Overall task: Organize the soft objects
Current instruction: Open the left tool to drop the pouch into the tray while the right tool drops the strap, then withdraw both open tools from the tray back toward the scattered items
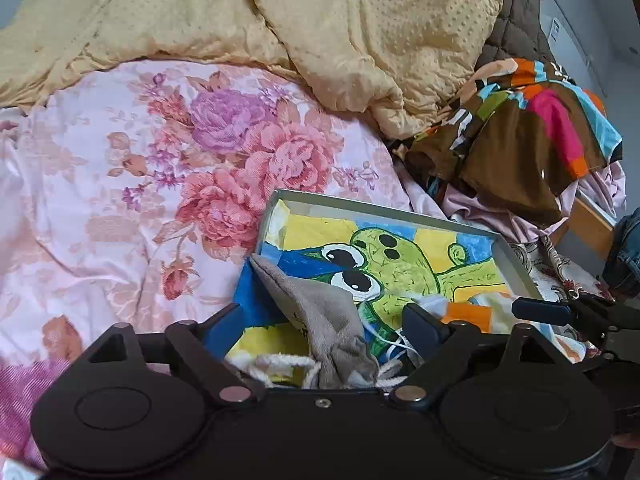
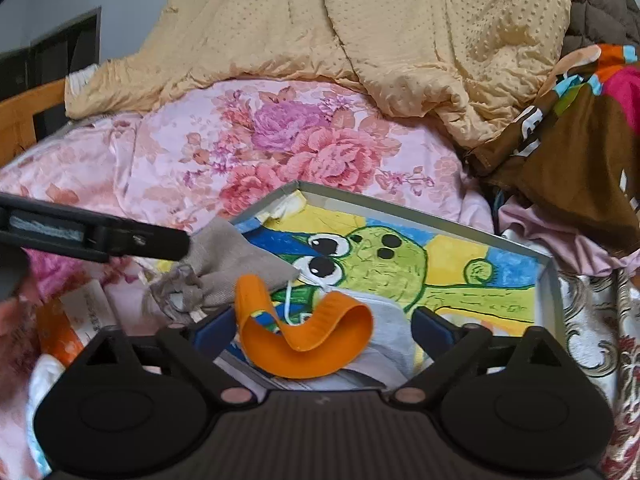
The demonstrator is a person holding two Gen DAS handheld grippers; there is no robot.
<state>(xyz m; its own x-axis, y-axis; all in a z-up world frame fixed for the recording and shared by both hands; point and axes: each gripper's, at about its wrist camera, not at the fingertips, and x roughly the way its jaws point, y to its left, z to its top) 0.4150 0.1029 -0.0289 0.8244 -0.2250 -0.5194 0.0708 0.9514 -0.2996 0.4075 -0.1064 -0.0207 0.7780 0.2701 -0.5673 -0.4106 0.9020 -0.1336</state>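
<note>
The grey cloth pouch [image 1: 324,320] lies half inside the shallow box [image 1: 516,256], draped over the box's near-left edge, its drawstring end trailing outside. The left gripper [image 1: 324,322] straddles it with fingers spread wide apart, nothing clamped; I judge it is either about to take the pouch or has set it there. Just right of the pouch, at the box's near edge, an orange band [image 2: 308,328] curls upright over a pale grey cloth [image 2: 390,320]; the right gripper [image 2: 324,330] brackets them, its fingers also apart and empty. The box seems to serve as the collecting spot, sitting on the floral quilt [image 1: 132,184] of the bed. Beyond the box a yellow blanket [image 1: 320,20] is heaped; to its right lies a multicoloured fabric pile [image 1: 532,128].
</note>
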